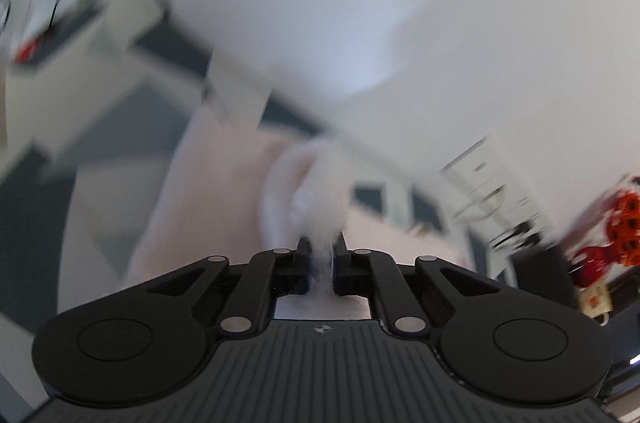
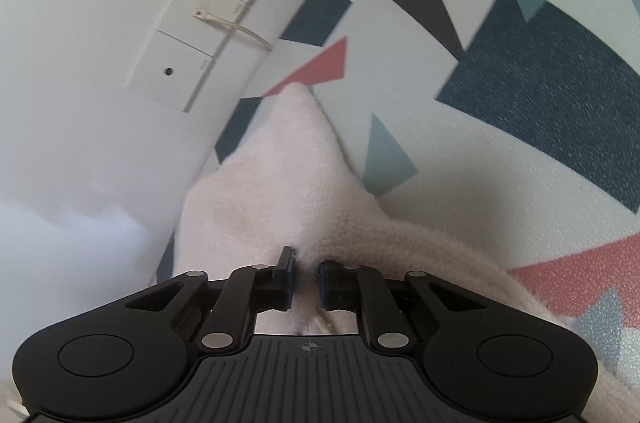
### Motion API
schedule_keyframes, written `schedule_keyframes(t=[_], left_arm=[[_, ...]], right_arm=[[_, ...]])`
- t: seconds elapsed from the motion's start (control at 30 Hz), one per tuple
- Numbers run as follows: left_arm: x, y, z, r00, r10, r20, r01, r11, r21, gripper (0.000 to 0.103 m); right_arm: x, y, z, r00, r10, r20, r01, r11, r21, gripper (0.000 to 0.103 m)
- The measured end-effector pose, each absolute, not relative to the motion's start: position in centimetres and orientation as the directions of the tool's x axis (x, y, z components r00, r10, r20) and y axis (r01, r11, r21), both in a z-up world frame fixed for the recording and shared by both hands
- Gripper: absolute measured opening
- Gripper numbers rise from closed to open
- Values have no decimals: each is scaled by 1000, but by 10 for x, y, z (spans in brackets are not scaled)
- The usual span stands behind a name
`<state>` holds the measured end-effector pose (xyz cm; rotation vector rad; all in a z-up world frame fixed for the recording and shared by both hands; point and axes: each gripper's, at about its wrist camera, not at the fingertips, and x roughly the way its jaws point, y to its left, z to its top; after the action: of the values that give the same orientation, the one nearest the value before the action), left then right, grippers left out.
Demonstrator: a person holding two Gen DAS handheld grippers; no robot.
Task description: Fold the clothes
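Both hand-held grippers clench the fluffy pale-pink garment, left hand-held gripper on a thin bunched tuft at frame centre, right hand-held gripper on the garment over the patterned bed sheet; risk: left tuft slips under pull, fold collapses.

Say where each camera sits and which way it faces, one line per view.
Left wrist: on the left gripper, looking along its fingers, tilted, at a blurred wall and furniture; jaws shut on the pale fleece.
Right wrist: on the right gripper, looking down at the patterned sheet and wall sockets; jaws shut on fleece.
Shared: fleece, sockets.
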<state>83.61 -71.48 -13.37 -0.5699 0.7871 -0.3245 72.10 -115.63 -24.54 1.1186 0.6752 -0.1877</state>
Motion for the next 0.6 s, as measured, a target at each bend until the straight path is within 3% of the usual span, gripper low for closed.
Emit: schedule_keyframes(t=[0.07, 0.13, 0.33, 0.4, 0.47, 0.5, 0.53, 0.6], left_arm=[[829, -710, -117, 705, -472, -529, 116, 813, -570, 7], [825, -704, -120, 704, -455, -546, 106, 827, -552, 6], [813, -686, -178, 587, -375, -718, -31, 875, -483, 3], [814, -686, -186, 549, -370, -750, -32, 887, -461, 7], [820, -687, -182, 544, -360, -758, -30, 894, -447, 19], [823, -688, -178, 556, -371, -744, -23, 888, -460, 36], [828, -690, -172, 575, -378, -725, -15, 882, -472, 60], [836, -695, -161, 614, -387, -688, 10, 876, -483, 79]], right_arm=[[718, -1156, -239, 803, 207, -558, 431, 445, 785, 9], [715, -1155, -235, 803, 226, -552, 414, 454, 789, 9], [711, -1156, -248, 750, 211, -627, 479, 481, 734, 13], [708, -1159, -251, 739, 199, -644, 506, 467, 725, 24], [707, -1160, -250, 742, 196, -641, 498, 478, 723, 25], [707, -1160, -249, 742, 195, -641, 494, 487, 720, 25], [707, -1159, -248, 742, 194, -641, 492, 493, 718, 25], [708, -1159, -248, 743, 196, -640, 491, 489, 720, 25]])
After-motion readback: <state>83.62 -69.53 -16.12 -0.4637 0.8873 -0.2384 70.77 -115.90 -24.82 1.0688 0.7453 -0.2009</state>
